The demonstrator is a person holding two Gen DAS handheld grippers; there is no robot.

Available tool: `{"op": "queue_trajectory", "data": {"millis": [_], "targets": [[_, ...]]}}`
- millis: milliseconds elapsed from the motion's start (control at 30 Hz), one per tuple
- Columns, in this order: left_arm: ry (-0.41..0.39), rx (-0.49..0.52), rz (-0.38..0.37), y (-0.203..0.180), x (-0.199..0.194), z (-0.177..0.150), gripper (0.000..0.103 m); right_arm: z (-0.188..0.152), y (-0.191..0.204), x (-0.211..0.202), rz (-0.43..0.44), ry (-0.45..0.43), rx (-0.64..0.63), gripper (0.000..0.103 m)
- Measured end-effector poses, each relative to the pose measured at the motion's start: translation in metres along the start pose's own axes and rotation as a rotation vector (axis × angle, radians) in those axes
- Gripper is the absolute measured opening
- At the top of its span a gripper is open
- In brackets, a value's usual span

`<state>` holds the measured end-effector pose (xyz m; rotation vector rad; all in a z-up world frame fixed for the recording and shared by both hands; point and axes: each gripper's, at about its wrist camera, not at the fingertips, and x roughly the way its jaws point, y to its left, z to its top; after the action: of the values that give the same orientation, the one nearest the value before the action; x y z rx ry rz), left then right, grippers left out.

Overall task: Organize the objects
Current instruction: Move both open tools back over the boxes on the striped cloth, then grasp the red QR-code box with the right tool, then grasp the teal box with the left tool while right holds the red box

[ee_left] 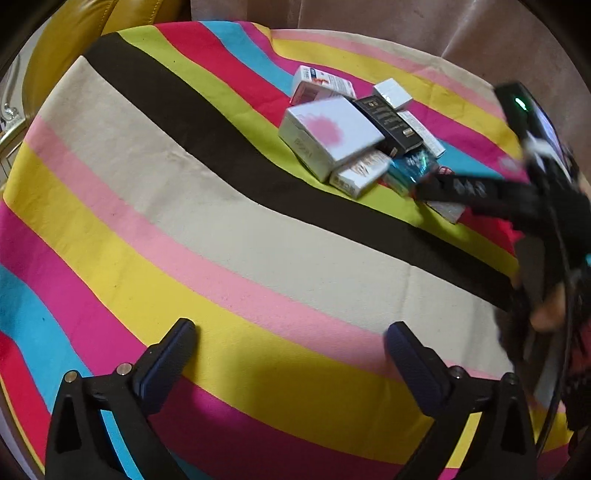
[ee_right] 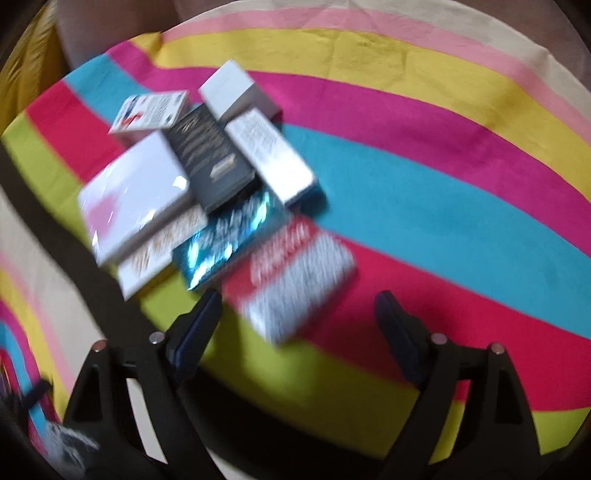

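A pile of several small boxes lies on the striped cloth. It holds a white box with a pink blot (ee_left: 332, 136) (ee_right: 136, 199), a black box (ee_left: 388, 123) (ee_right: 207, 155), a shiny teal box (ee_left: 410, 170) (ee_right: 229, 240) and a red-and-white box (ee_right: 299, 273). My left gripper (ee_left: 290, 341) is open and empty over the yellow stripe, well short of the pile. My right gripper (ee_right: 295, 310) is open and empty, just in front of the red-and-white box. In the left wrist view it reaches in from the right (ee_left: 428, 190), its tips at the teal box.
The striped cloth (ee_left: 184, 221) covers the whole table. A yellow chair (ee_left: 74, 40) stands at the far left edge. A beige curtain (ee_left: 443, 26) hangs behind the table. More small white boxes (ee_left: 393, 94) lie at the back of the pile.
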<state>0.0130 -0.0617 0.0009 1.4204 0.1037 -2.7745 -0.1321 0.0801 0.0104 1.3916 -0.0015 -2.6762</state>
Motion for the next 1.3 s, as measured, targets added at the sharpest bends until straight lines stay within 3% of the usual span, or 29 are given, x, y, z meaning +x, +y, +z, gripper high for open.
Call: {"op": "queue_trajectory", "data": {"millis": [167, 267, 467, 600, 733, 767, 800, 833, 1000, 1167, 1233, 1300], "targets": [[-0.004, -0.013, -0.003, 0.003, -0.001, -0.001, 0.103, 0.006, 0.005, 0.005, -0.07, 0.0, -0.012, 0.091], [-0.001, -0.007, 0.006, 0.001, -0.001, 0.0, 0.103, -0.008, -0.01, -0.012, -0.054, -0.016, -0.043, 0.073], [0.01, 0.012, 0.032, -0.004, 0.004, 0.002, 0.103, -0.039, -0.043, -0.039, -0.017, -0.023, -0.065, 0.075], [0.01, 0.012, 0.032, -0.005, 0.004, 0.002, 0.103, -0.025, -0.027, -0.029, -0.005, -0.005, -0.119, 0.083], [0.01, 0.008, 0.035, -0.006, 0.005, 0.002, 0.103, -0.01, -0.014, -0.018, 0.028, -0.008, -0.174, 0.084], [0.01, 0.007, 0.035, -0.006, 0.005, 0.002, 0.103, -0.009, -0.013, -0.02, 0.04, -0.004, -0.184, 0.077], [0.01, 0.006, 0.036, -0.007, 0.005, 0.002, 0.103, -0.01, -0.014, -0.024, 0.038, -0.006, -0.19, 0.053], [0.01, 0.006, 0.037, -0.007, 0.005, 0.002, 0.103, -0.013, -0.015, -0.029, 0.035, -0.004, -0.19, 0.045], [0.011, 0.007, 0.039, -0.007, 0.005, 0.002, 0.103, -0.057, -0.043, -0.066, 0.011, -0.001, -0.152, 0.044], [0.016, 0.01, 0.045, -0.009, 0.003, 0.002, 0.103, -0.098, -0.075, -0.095, 0.0, -0.055, -0.153, 0.045], [0.024, 0.008, 0.051, -0.01, 0.003, 0.004, 0.103, -0.102, -0.094, -0.099, 0.006, -0.06, -0.122, 0.045], [0.043, 0.033, 0.036, -0.02, 0.005, 0.008, 0.103, -0.097, -0.088, -0.092, -0.015, -0.059, -0.122, 0.045]]}}
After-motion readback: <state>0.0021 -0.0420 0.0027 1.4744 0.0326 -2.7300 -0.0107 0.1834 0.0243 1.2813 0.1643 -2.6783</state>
